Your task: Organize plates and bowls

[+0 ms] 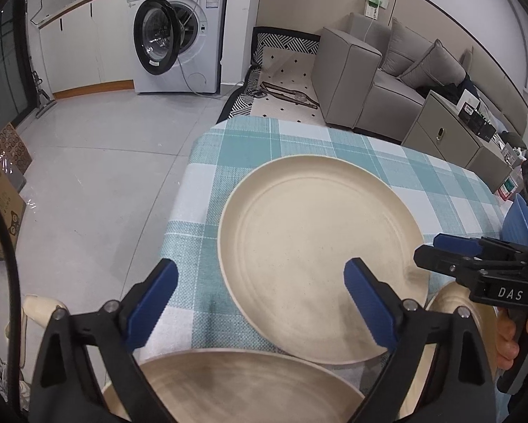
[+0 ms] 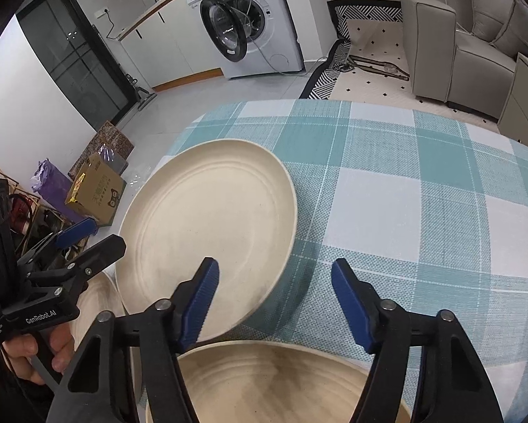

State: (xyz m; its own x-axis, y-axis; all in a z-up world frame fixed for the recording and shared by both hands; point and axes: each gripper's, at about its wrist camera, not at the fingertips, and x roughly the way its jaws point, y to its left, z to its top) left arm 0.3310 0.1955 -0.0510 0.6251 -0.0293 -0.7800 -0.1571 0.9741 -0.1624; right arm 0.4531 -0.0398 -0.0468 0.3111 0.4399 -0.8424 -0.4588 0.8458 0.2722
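The large plate [image 1: 320,257] is round, cream, matte and faintly speckled, with concentric ridges inside a low raised rim. It lies face up on the table [image 1: 387,162] near the left edge, its near rim overlapping a cream bowl. Being round, it has no long axis.

The table carries a woven cloth in teal and white check.

A second cream dish [image 1: 235,384] lies at the near edge below the left gripper [image 1: 260,303]. Its inner surface shows brown streaks. Another cream dish [image 2: 274,384] of the same kind lies below the right gripper [image 2: 274,299].

Left gripper: jaws spread wide, nothing between the blue ribbed pads [image 1: 158,299]; the right pad hangs over the large plate. Right gripper: jaws parted, nothing clamped; the left pad hangs over the plate's near rim.

Legible markings: "DAS" on the right gripper body, "GenRobot.AI" on the left gripper body.
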